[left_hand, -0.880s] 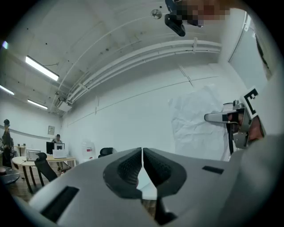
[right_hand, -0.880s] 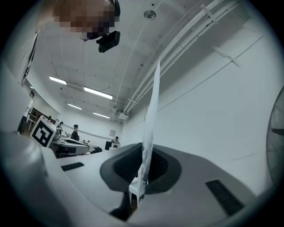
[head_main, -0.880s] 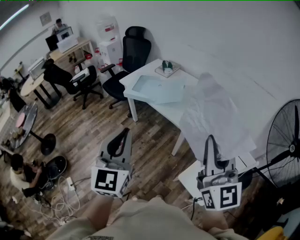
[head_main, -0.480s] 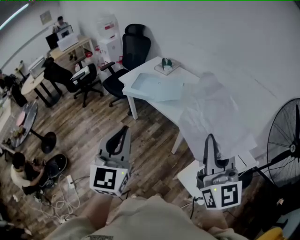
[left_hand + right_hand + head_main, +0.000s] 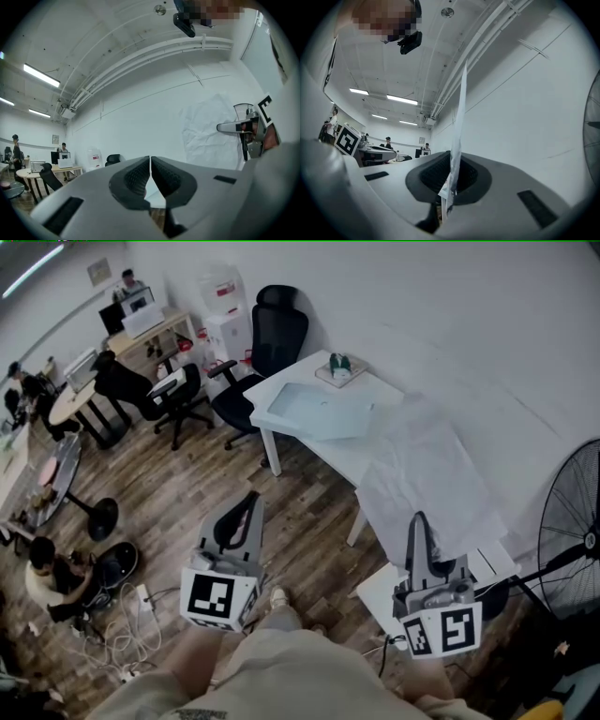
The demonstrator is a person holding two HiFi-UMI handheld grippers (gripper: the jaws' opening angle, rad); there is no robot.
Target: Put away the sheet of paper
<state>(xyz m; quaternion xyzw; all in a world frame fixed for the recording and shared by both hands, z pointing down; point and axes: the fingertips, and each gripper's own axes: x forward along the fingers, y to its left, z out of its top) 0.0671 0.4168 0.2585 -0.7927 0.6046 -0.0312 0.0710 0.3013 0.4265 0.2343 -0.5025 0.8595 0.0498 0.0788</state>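
A large crumpled white sheet of paper (image 5: 427, 474) hangs upright in front of me, over the near end of the white table (image 5: 281, 385). My right gripper (image 5: 419, 521) is shut on the sheet's lower edge. In the right gripper view the sheet (image 5: 461, 108) shows edge-on, rising from between the pads of the right gripper (image 5: 452, 165). My left gripper (image 5: 246, 507) is held over the wooden floor to the left, shut, with nothing in it. The left gripper view shows the left gripper (image 5: 150, 161) with its pads together, and the sheet (image 5: 211, 133) and right gripper (image 5: 241, 126) off to the right.
A pale blue folder (image 5: 319, 412) and a small object (image 5: 337, 367) lie on the table. A black office chair (image 5: 277, 334) stands at its far end. A standing fan (image 5: 572, 531) is at the right. A low white stand (image 5: 375, 592) sits under my right gripper. People work at desks far left.
The table and chairs have slid slightly down and right in the head view, and a shoe now shows below the left gripper. Both grippers hold the same pose.
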